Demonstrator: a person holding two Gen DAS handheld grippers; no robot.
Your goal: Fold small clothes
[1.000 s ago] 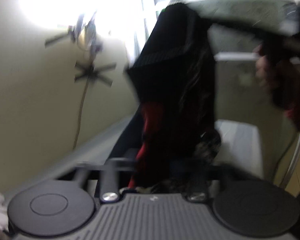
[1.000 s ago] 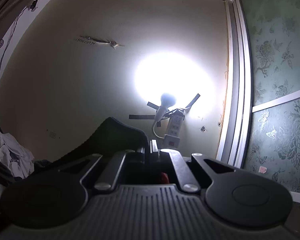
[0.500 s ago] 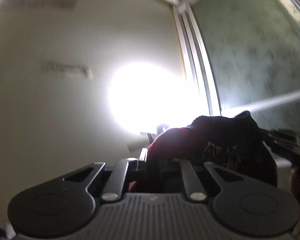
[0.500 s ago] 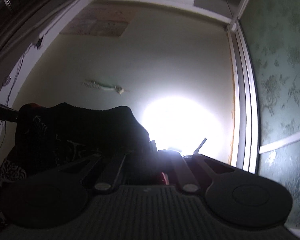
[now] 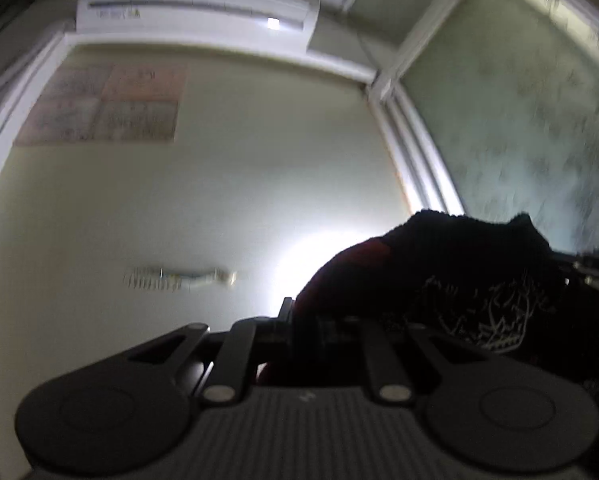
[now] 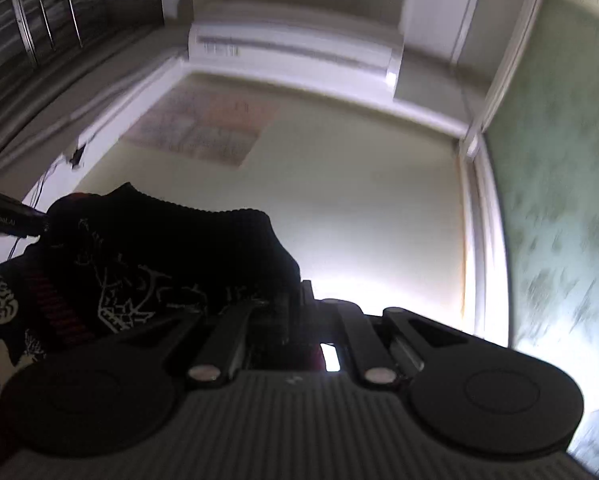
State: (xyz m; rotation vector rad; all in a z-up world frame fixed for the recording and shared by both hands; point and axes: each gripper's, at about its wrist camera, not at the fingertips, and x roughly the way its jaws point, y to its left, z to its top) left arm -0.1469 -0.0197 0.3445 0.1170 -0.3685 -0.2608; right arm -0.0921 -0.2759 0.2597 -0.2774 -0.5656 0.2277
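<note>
A small black garment (image 5: 459, 276) with red parts and a white print hangs stretched in the air between my two grippers. In the left wrist view it spreads to the right from my left gripper (image 5: 293, 314), which is shut on one edge of it. In the right wrist view the same garment (image 6: 159, 256) spreads to the left from my right gripper (image 6: 302, 296), shut on its other edge. Each view catches the tip of the opposite gripper at the garment's far end, the right gripper (image 5: 591, 268) and the left gripper (image 6: 11, 218). The fingertips are mostly hidden by cloth.
Both cameras look up at a pale wall with an air conditioner (image 5: 195, 4) near the ceiling and a faded poster (image 5: 103, 108) below it. A green patterned panel (image 5: 519, 120) fills the right. A lamp's bright glow (image 6: 379, 284) sits low. Window bars (image 6: 39, 12) show top left.
Both grippers have risen and tilted upward with the garment held. The lamp has dropped low in the views, the air conditioner has come into sight, and the garment now spans between the grippers.
</note>
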